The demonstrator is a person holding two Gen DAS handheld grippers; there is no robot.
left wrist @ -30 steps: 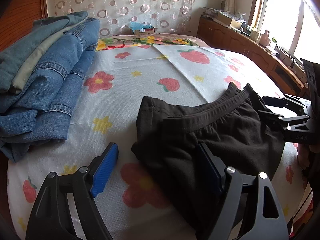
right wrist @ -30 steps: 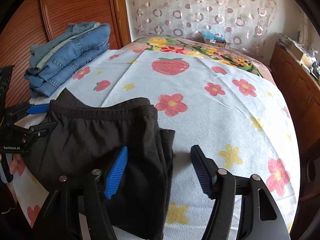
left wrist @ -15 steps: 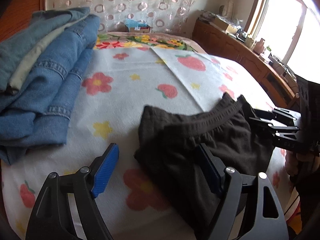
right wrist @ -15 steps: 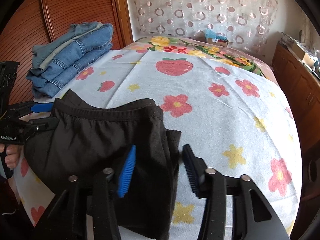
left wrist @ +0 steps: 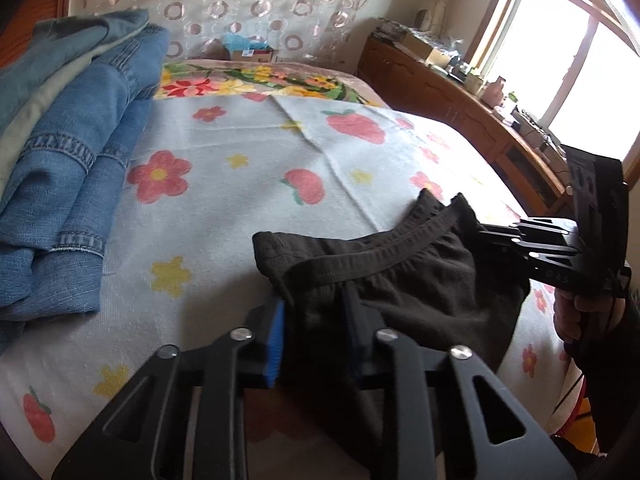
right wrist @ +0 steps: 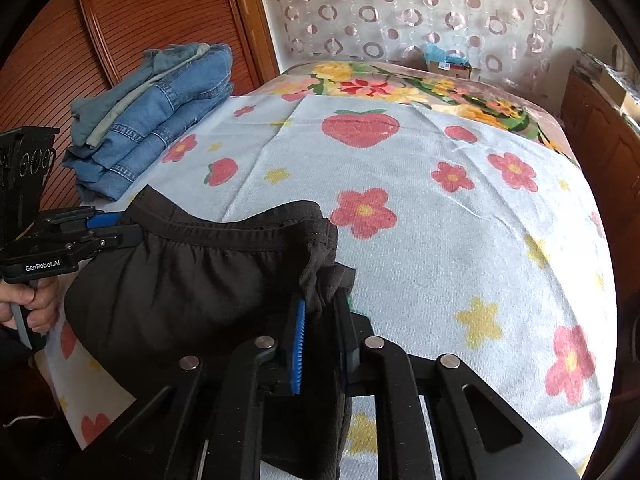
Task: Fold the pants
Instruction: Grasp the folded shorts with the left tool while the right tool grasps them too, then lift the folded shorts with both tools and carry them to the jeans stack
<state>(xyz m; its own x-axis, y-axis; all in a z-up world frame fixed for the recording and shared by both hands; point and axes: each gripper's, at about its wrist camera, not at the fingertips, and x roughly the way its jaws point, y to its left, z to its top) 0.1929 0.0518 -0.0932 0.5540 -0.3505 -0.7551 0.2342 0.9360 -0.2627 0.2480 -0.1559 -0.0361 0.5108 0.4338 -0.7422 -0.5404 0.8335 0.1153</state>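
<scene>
Blue-padded left gripper (left wrist: 314,330) is closing on one side of the black pants (left wrist: 404,280); the right gripper (right wrist: 322,344) is closing on the opposite side. Pants lie at the bed's (right wrist: 440,216) near edge, folded jeans (left wrist: 68,184) toward its far left corner.

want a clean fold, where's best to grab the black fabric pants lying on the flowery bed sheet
Grip the black fabric pants at the two ends of the elastic waistband, coming from the near edge of the bed. The band lies straight across, so a pinch at each end probably keeps it taut. The left gripper and right gripper are closing on the cloth there now.
</scene>
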